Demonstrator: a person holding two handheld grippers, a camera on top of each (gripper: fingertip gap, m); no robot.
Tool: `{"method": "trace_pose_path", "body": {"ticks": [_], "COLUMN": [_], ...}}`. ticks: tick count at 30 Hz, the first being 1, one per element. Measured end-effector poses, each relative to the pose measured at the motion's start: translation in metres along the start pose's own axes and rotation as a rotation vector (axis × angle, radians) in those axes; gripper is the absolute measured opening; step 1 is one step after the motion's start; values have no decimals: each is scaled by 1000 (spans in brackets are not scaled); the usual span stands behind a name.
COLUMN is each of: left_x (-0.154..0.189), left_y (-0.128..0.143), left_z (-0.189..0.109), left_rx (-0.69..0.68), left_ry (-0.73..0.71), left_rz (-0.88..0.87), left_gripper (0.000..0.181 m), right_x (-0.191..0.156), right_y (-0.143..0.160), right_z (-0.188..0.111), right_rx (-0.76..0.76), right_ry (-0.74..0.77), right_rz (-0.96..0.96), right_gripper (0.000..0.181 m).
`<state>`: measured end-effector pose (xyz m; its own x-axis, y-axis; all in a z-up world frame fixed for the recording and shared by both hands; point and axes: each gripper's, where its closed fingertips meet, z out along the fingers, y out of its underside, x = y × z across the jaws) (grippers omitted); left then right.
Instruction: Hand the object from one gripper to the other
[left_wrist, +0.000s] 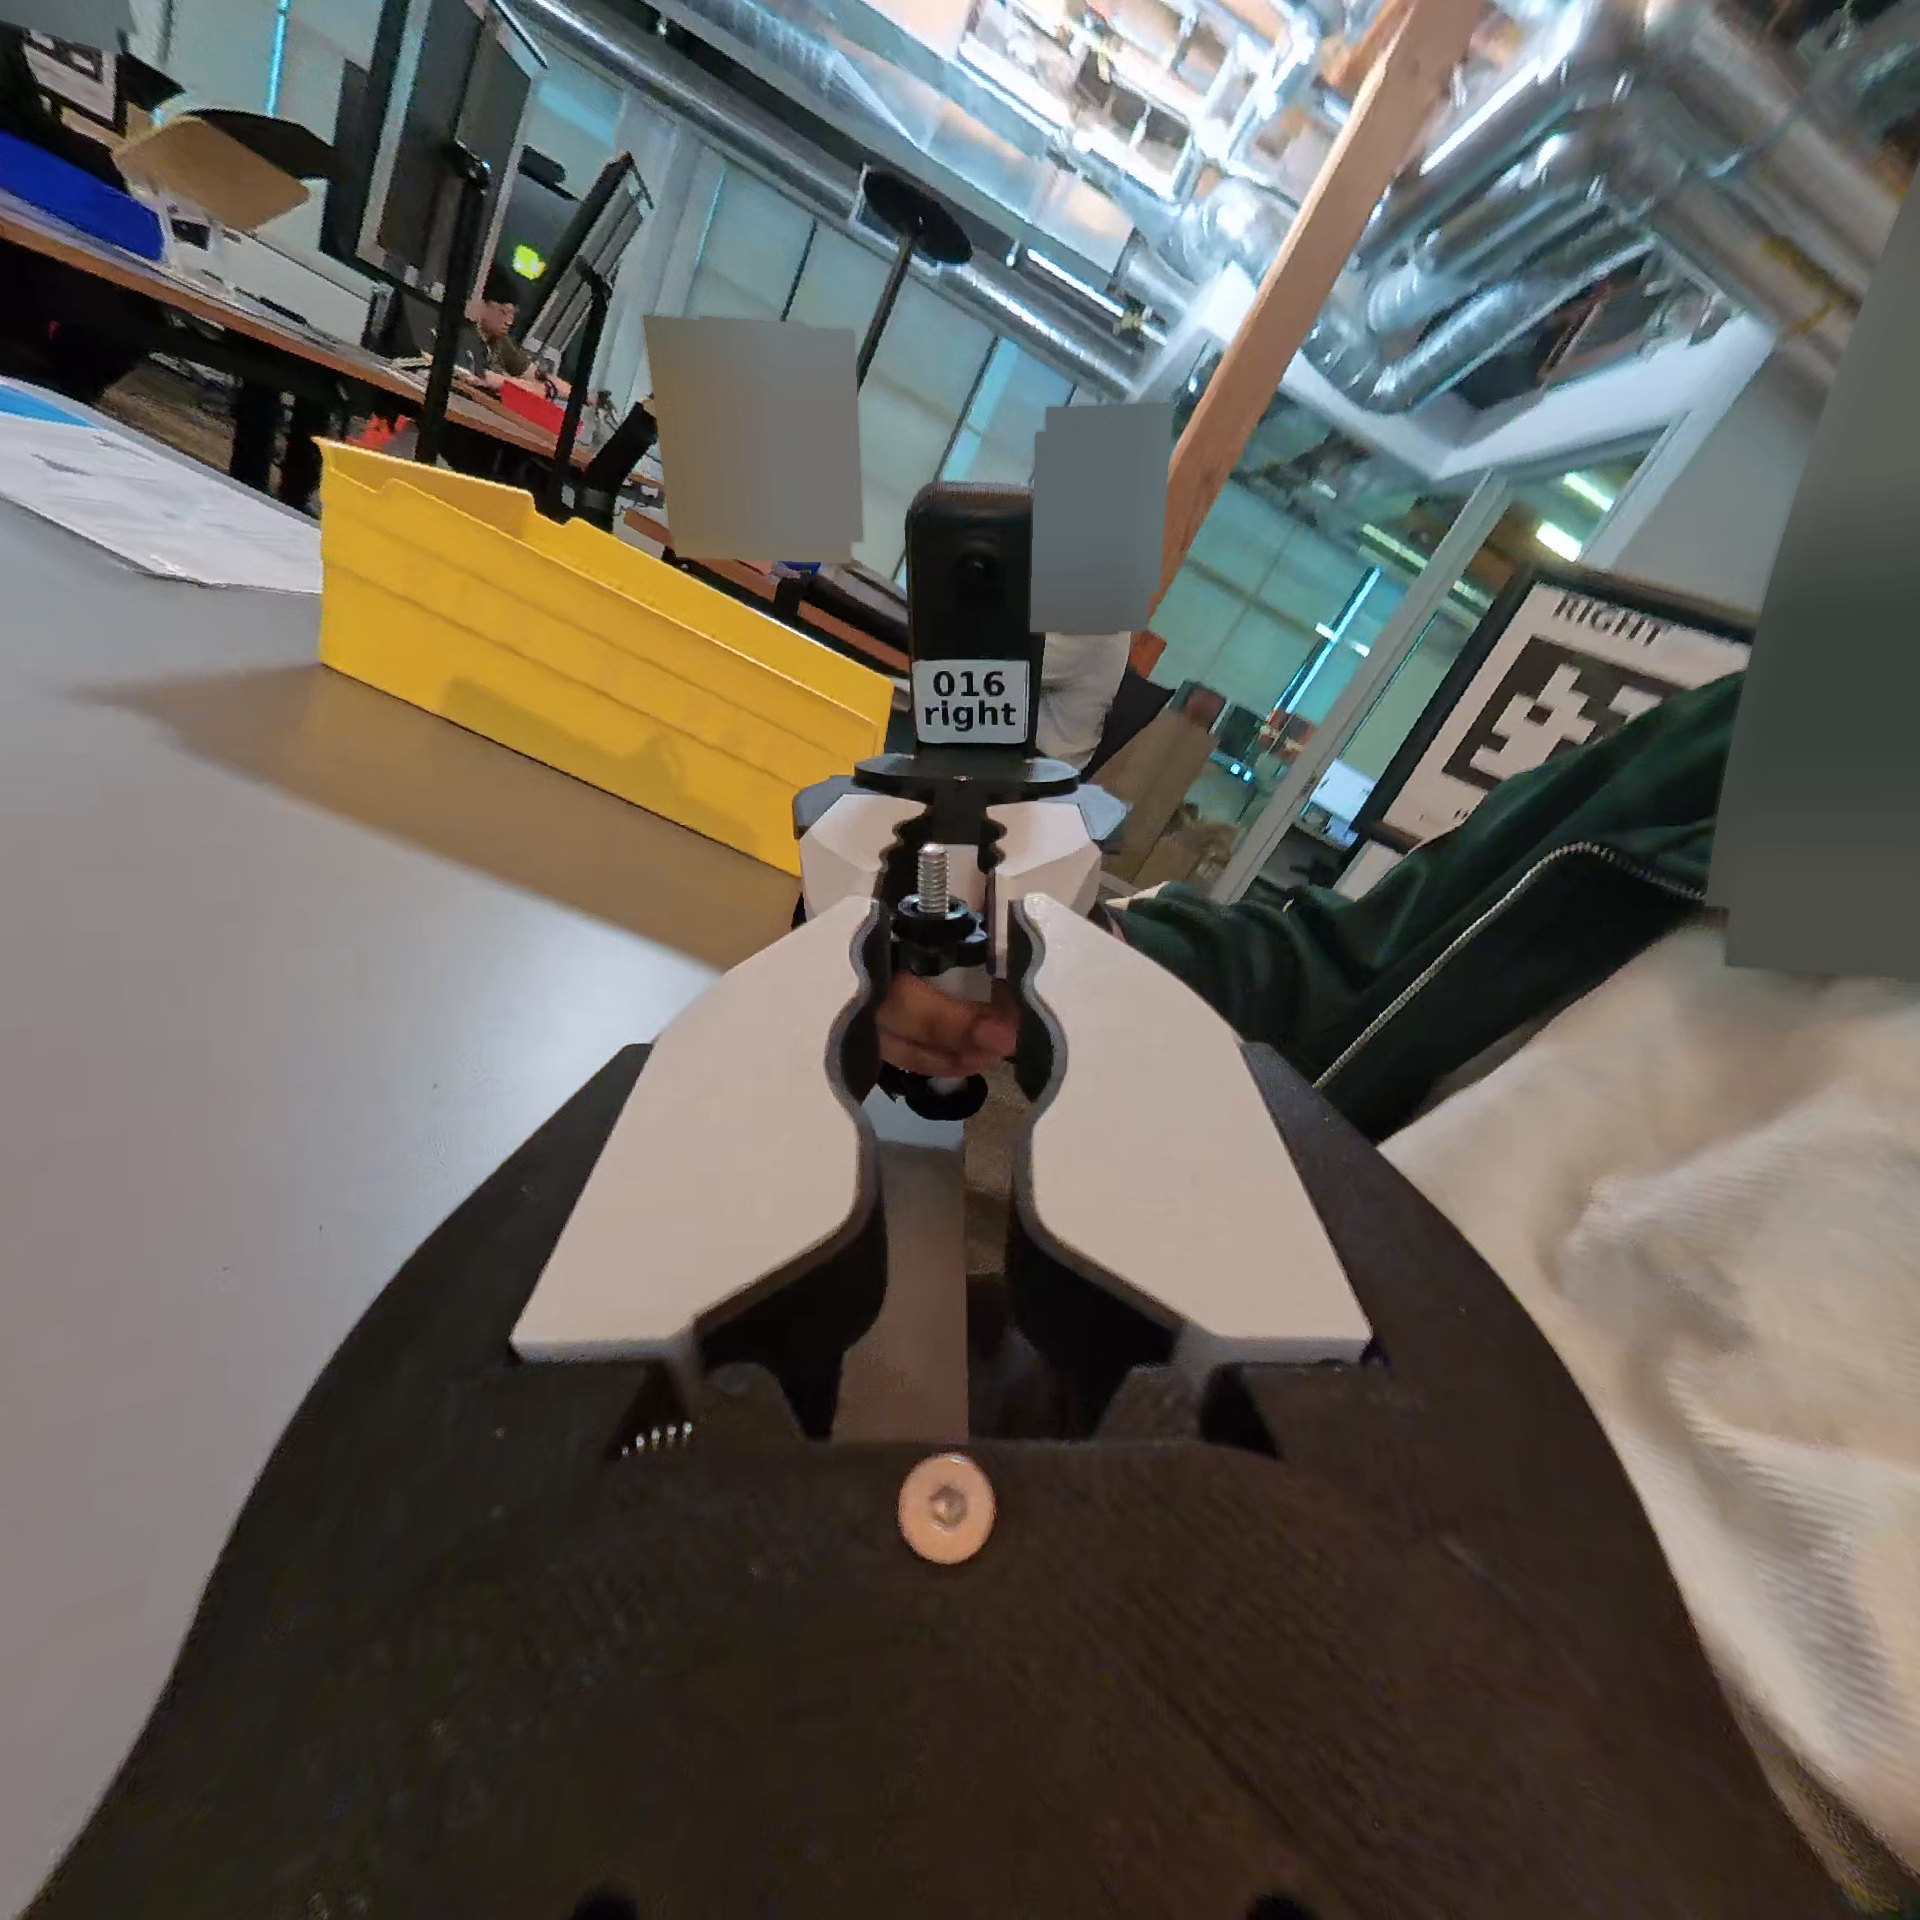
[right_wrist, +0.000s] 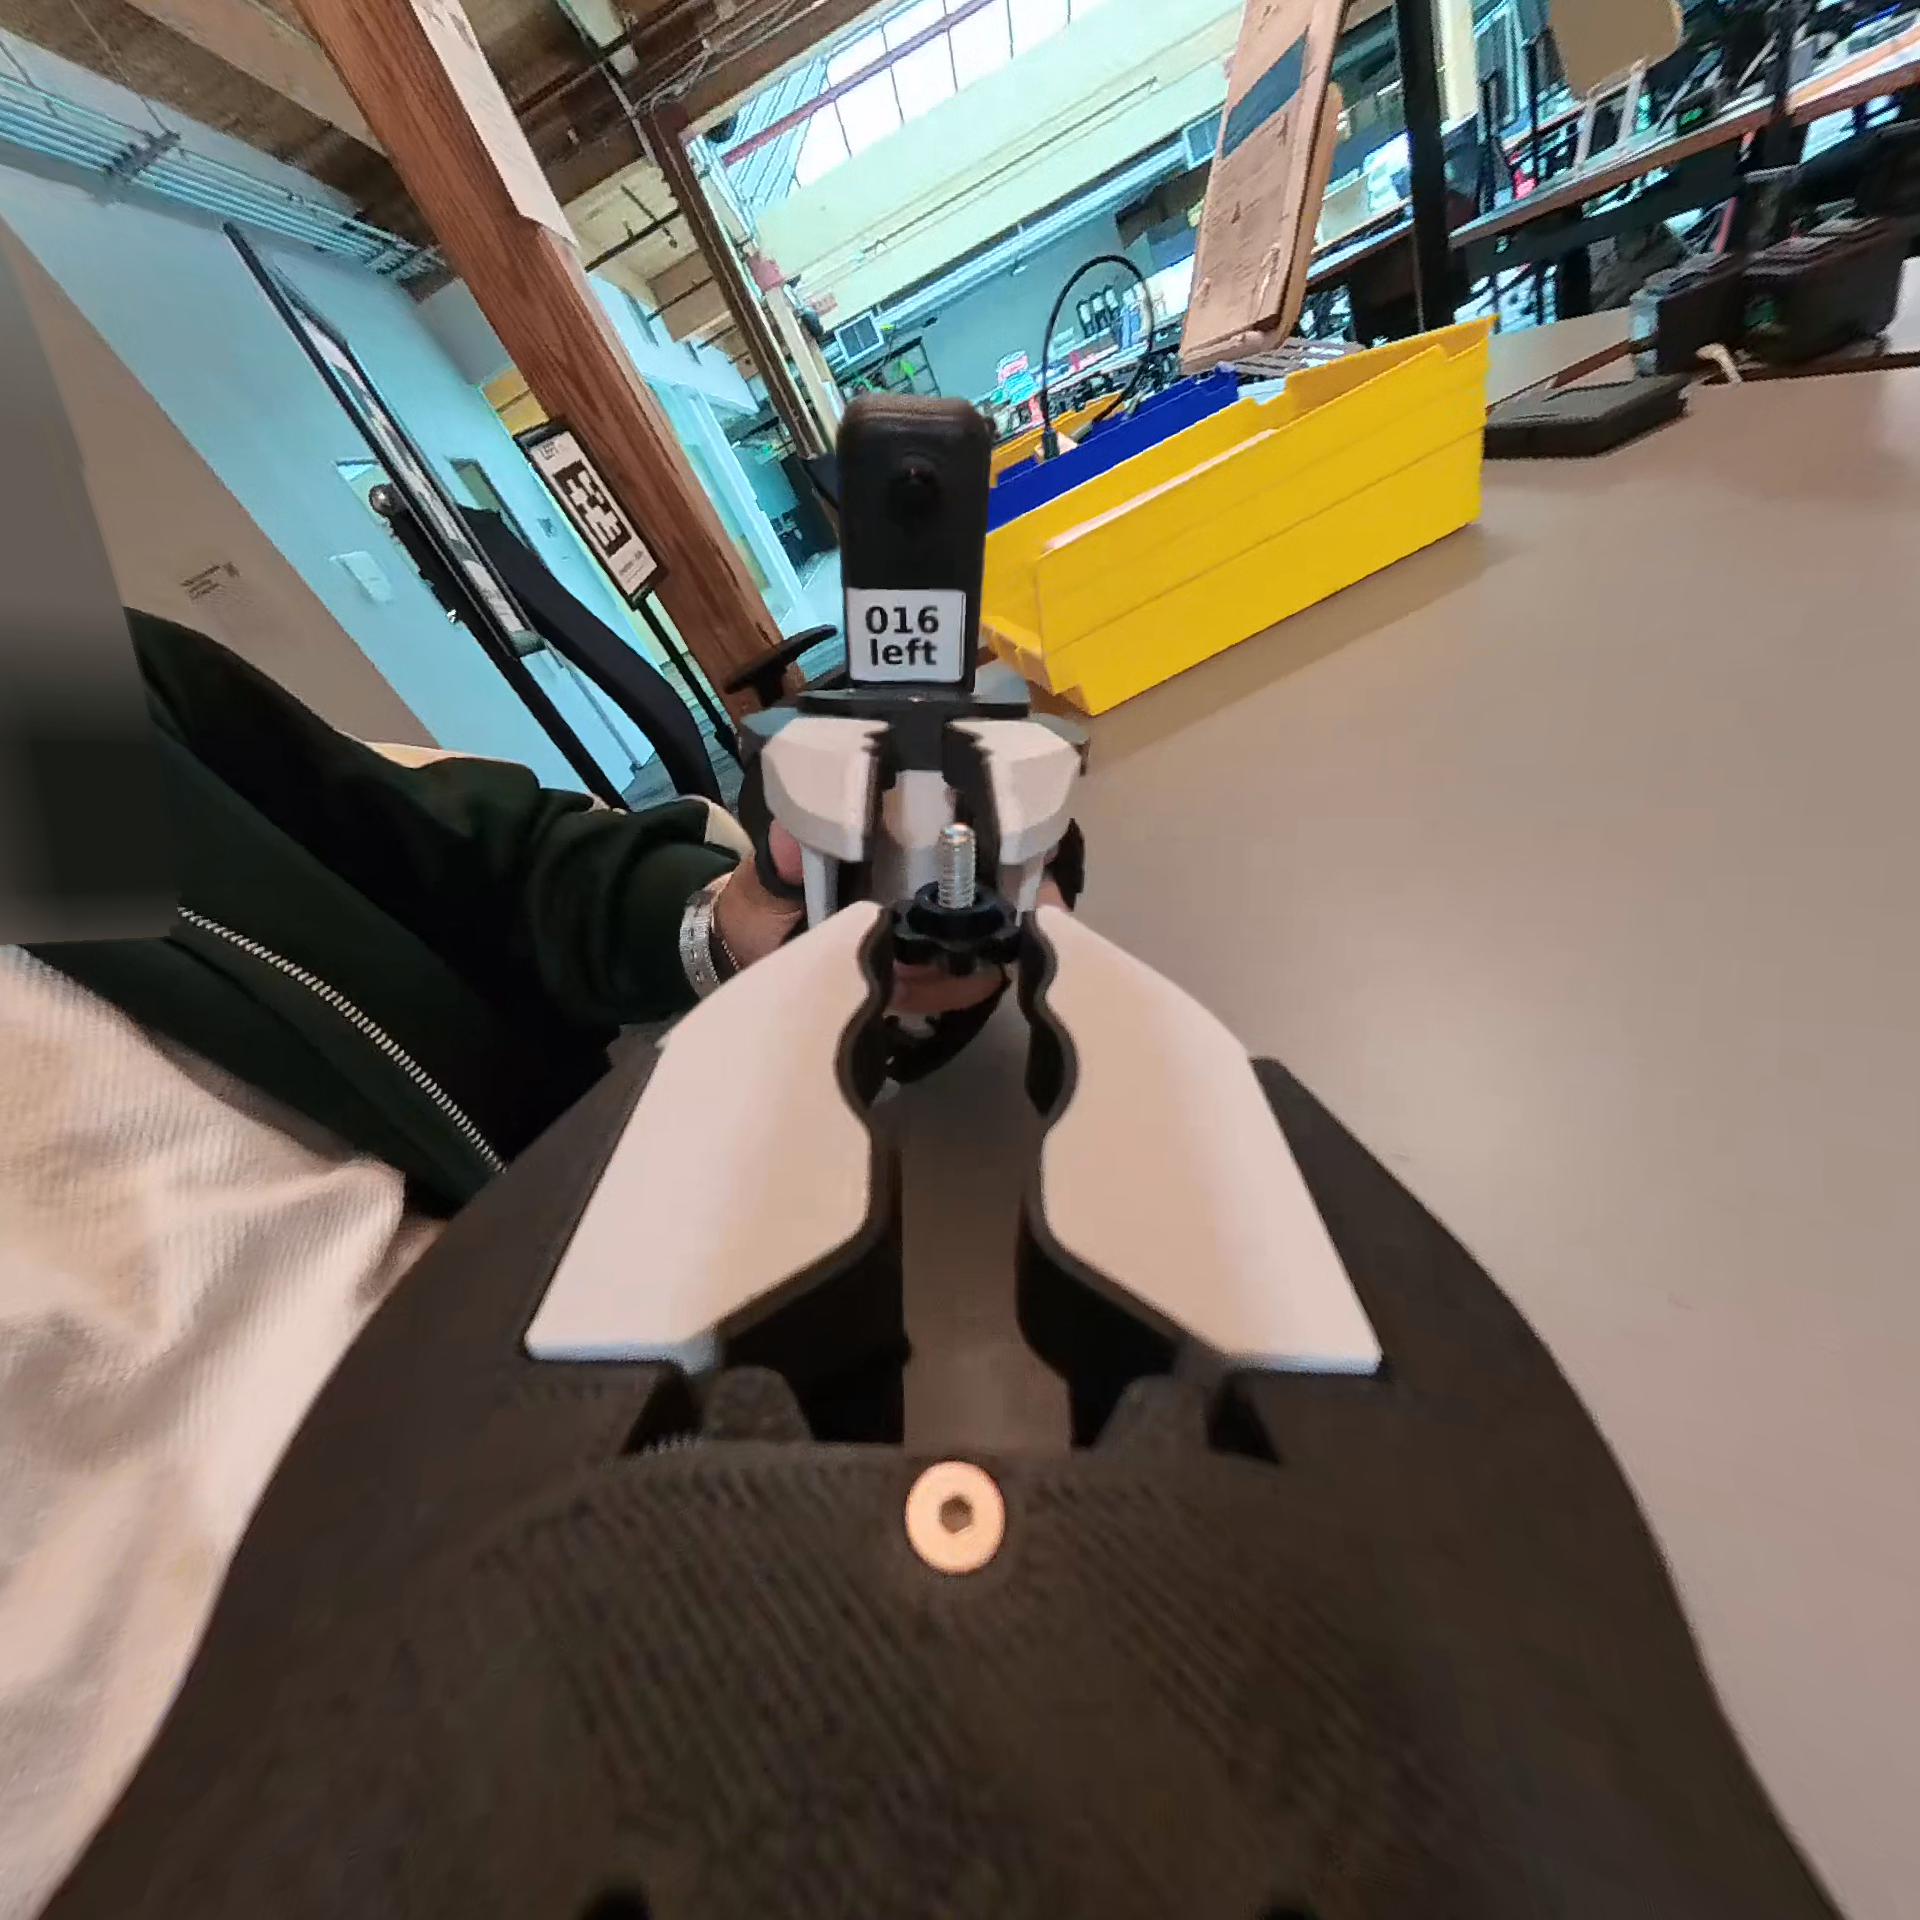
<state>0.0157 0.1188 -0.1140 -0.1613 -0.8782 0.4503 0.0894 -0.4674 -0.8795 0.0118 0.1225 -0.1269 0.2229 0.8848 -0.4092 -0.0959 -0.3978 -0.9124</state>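
Observation:
The object is a small black knob with a silver threaded screw standing up from it (left_wrist: 932, 920). It sits between the white fingertips of my left gripper (left_wrist: 940, 935), whose jaws stand close around it. My right gripper (left_wrist: 940, 878) faces it head-on, just behind the screw. In the right wrist view the same knob and screw (right_wrist: 954, 920) fill the gap between the tips of my right gripper (right_wrist: 954, 935), and my left gripper (right_wrist: 925, 831) faces it tip to tip. Both grippers appear shut on the knob, held above the table. The contact points are partly hidden.
The grey table (left_wrist: 260, 935) lies below. A yellow bin (left_wrist: 582, 644) stands on it, also in the right wrist view (right_wrist: 1247, 520), with a blue bin (right_wrist: 1101, 447) behind. Papers (left_wrist: 156, 499) lie far left. A person's green sleeve (left_wrist: 1403, 935) is close by. Less than 4 cm separates the two grippers' tips.

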Motion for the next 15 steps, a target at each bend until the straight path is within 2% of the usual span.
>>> {"method": "trace_pose_path", "body": {"ticks": [7,15], "left_x": [7,11], "left_y": [3,5], "left_z": [3,4], "left_rx": [-30,-51], "left_ry": [0,10], "left_rz": [75,123], "left_gripper": [13,11], "right_x": [-13,-12], "right_y": [12,8], "right_z": [11,9], "right_rx": [-65,-40], "right_ry": [-37,-31], "right_rz": [-92,-98], "right_gripper": [23,23]}}
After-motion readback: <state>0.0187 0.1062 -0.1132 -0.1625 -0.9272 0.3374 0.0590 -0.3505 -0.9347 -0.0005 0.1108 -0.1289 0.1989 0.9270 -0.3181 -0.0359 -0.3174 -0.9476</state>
